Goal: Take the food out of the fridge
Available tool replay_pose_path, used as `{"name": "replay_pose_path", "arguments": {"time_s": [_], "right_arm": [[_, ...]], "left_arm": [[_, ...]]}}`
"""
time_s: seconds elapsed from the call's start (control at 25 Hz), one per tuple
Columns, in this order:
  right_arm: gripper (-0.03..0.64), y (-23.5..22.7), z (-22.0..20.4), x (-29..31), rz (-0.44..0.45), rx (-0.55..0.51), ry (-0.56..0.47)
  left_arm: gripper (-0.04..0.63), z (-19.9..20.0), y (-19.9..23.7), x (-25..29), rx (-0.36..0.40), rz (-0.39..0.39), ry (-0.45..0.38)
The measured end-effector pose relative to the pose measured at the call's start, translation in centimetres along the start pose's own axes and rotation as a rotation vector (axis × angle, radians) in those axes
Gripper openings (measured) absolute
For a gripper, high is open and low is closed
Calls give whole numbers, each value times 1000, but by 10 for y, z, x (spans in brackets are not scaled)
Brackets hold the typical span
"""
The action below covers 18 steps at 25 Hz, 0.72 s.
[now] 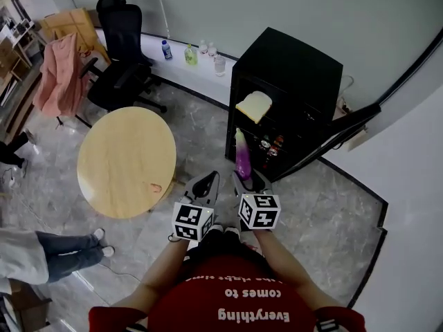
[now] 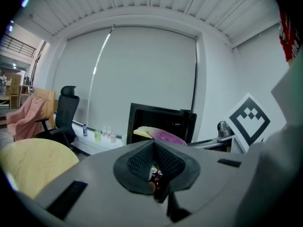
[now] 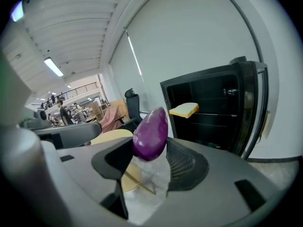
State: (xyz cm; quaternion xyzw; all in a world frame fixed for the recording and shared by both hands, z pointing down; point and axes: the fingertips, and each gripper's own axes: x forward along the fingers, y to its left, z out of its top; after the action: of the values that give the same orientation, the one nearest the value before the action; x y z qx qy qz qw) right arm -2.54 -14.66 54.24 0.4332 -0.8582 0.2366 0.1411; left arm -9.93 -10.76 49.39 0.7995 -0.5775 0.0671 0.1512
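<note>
1. Purple and glossy, the eggplant (image 3: 151, 134) is clamped between the jaws of the right gripper (image 1: 243, 178). It is outside the fridge (image 1: 297, 68), just in front of the open compartment.
2. Its long axis runs along the jaws, and the rounded tip pokes past the fingertips toward the fridge. Something clear and crinkled, perhaps film (image 3: 147, 178), shows beneath it; I cannot tell what it is.
3. The round table (image 1: 124, 161), pale wood with a smooth bare top, lies to the person's left, away from the fridge. It looks like the likely place to set the eggplant down, so the next move probably calls for a swing leftward across the body.
4. A bread slice (image 1: 254, 106), pale yellow, soft-looking and squarish, lies flat on an upper shelf inside the fridge, ahead of both grippers. A few small cans (image 1: 270, 147) stand lower down.
5. The left gripper (image 2: 155, 167) has its jaws pressed together with nothing between them. It sits just beside the right one and slightly farther from the fridge. It is the free gripper, so it would need to open before reaching for the bread.
6. The fridge is a matte black box with its door swung wide. The gripper pads (image 3: 184, 162) are dark and ribbed, which should help them hold the slick eggplant skin.
</note>
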Motion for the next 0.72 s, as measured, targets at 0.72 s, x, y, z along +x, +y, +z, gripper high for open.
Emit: {"name": "replay_pose_path", "arguments": {"time_s": [0.72], "right_arm": [[225, 179, -22, 89, 449, -215, 134]], "left_arm": [[6, -21, 132, -124, -116, 497, -47]]}}
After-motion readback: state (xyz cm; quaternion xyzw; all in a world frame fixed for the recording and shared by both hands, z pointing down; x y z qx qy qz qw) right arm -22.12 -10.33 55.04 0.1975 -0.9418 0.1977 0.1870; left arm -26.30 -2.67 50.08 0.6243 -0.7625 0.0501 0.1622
